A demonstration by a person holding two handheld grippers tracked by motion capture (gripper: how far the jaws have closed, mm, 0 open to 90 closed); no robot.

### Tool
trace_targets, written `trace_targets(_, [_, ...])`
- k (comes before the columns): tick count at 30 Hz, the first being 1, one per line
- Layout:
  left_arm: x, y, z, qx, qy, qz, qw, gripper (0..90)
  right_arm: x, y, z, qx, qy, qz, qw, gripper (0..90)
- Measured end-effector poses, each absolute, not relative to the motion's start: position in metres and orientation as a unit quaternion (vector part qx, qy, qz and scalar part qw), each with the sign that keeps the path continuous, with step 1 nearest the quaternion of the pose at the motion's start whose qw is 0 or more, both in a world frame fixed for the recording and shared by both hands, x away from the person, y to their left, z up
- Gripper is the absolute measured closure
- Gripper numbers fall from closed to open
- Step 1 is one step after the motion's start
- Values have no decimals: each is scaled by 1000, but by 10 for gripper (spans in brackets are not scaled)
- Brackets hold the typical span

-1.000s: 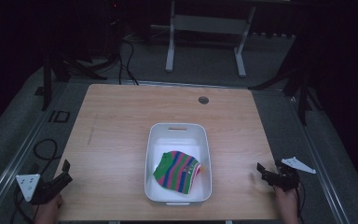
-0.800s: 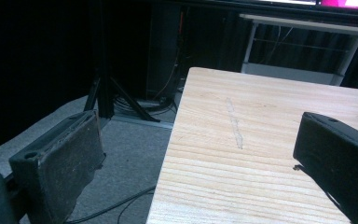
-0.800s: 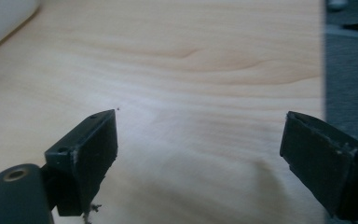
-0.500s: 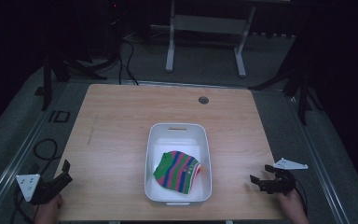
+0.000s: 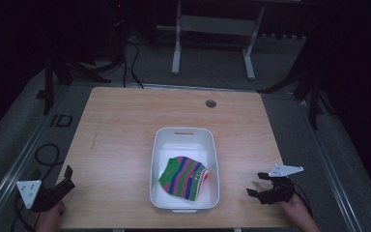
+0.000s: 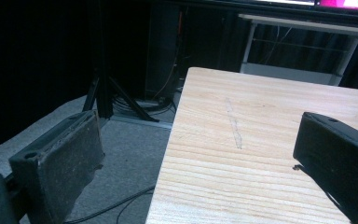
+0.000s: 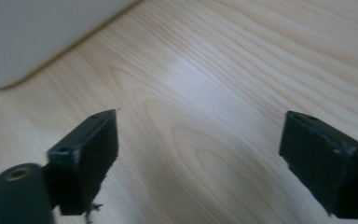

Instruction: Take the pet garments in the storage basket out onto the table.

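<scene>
A white tub [image 5: 184,138] stands in the middle of the wooden table [image 5: 125,130], nearer its front edge. Inside lies a folded cloth [image 5: 183,175] striped green, blue and pink. My left gripper [image 5: 67,179] hovers open at the table's front left corner, far from the tub; its jaws [image 6: 200,158] straddle the table's left edge. My right gripper [image 5: 256,184] is open over the table's front right, a short way right of the tub, pointing toward it. Between its jaws [image 7: 200,154] lies bare wood, with the tub's wall [image 7: 37,32] at upper left.
A round cable hole [image 5: 211,103] sits near the table's far edge. Stands [image 5: 212,29] and cables [image 5: 130,53] crowd the dark floor behind. A cable loop [image 5: 48,153] lies on the floor left of the table. A faint scratch [image 6: 233,123] marks the wood.
My right gripper has moved left from the table's right edge onto the table, toward the tub. The left gripper has stayed put.
</scene>
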State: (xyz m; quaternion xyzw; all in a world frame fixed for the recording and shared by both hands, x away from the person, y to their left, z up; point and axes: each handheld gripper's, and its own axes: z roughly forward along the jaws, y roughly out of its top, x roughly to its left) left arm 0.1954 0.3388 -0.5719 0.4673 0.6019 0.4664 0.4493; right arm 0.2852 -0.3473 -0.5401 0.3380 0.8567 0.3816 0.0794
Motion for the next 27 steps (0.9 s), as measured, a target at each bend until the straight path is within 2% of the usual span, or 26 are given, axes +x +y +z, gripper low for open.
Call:
trace_targets(11, [196, 339, -572, 467, 602, 465, 451, 18, 289, -315, -507, 280, 870, 402, 53, 124])
trace_targets(27, [195, 340, -572, 468, 601, 463, 453, 18, 295, -257, -451, 216, 879, 422, 48, 130])
